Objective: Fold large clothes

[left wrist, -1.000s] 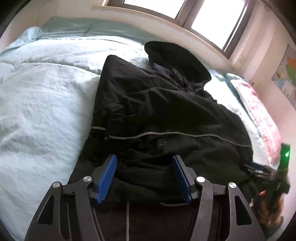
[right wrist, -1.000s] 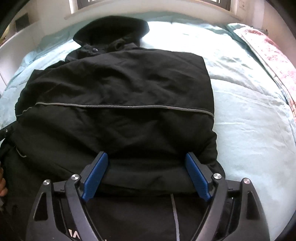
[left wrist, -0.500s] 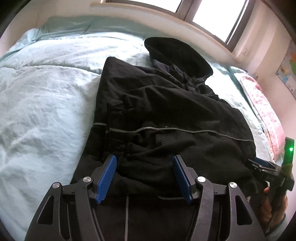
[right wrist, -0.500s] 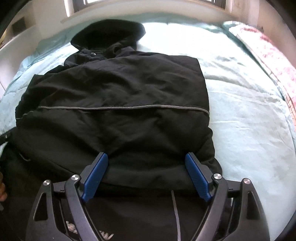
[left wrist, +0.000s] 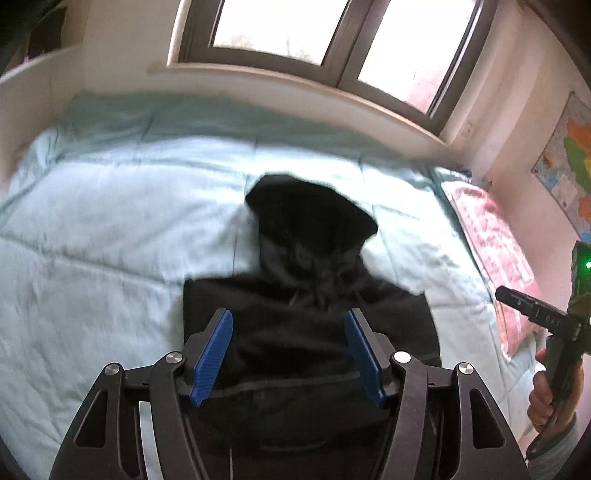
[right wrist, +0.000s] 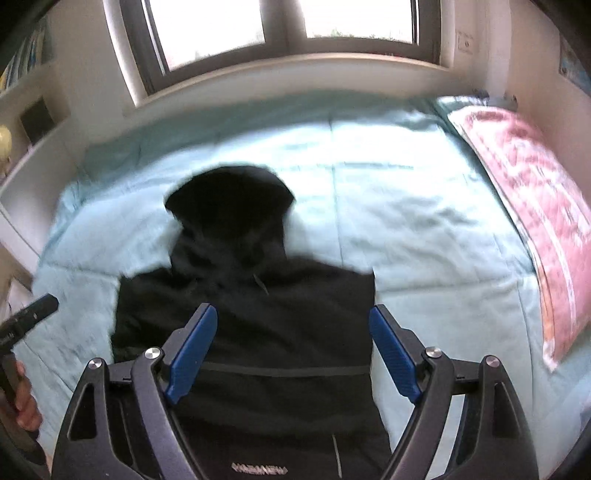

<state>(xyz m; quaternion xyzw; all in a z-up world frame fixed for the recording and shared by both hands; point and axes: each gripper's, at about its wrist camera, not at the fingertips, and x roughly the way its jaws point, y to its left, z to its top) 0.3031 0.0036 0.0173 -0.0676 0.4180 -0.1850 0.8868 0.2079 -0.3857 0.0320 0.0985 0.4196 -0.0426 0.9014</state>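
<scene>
A bedroom with a bed (left wrist: pixel 110 229) covered in a pale blue-green quilt, pushed under a wide window (left wrist: pixel 332 33) with a dark frame and a light sill. A pink patterned pillow (right wrist: pixel 532 206) lies along the right edge of the bed, and a colourful map (left wrist: pixel 569 166) hangs on the right wall.

A black hooded jacket (left wrist: pixel 314 325) lies on the quilt near the middle of the bed, hood (right wrist: pixel 229 199) pointing toward the window. Its near part is folded up, with a fold edge running straight across between the blue pads of each gripper. The pictures are blurred.

The left gripper (left wrist: pixel 288 358) fills the bottom of its view, its 2 blue fingers (left wrist: pixel 212 360) spread apart with jacket fabric seen between them; whether the pads press on the cloth cannot be told. The right gripper (right wrist: pixel 291 354) looks the same in its own view, fingers spread wider, with the black fabric spanning the gap; again a grip cannot be told.

Each view catches the other tool at its edge: a hand (left wrist: pixel 554 391) around a black handle on the right, and a hand (right wrist: pixel 22 402) on the left.
</scene>
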